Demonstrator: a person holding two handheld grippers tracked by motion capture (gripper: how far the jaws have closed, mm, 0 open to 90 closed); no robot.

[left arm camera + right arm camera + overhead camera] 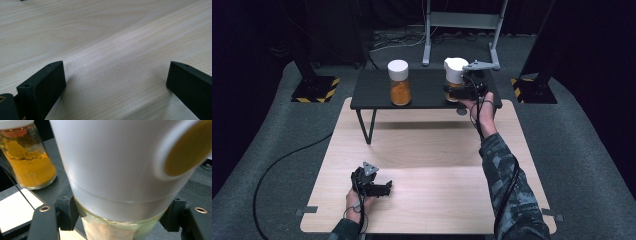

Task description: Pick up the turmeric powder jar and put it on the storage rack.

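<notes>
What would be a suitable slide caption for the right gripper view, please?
Right tool clamps a white-capped jar on the black shelf, beside a jar of orange powder.

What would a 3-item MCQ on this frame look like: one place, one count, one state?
1. Where do the jars stand?
A. black shelf
B. wood table
C. floor

2. How many white-capped jars?
A. one
B. two
C. three

3. The left tool is:
A. shut on a jar
B. open over bare wood
C. holding a cap

Key: 1 A, both jars sit on the black shelf. 2 B, left jar and right jar. 3 B, the left tool has its jaws apart over the table; the right tool clamps the right jar.
</notes>
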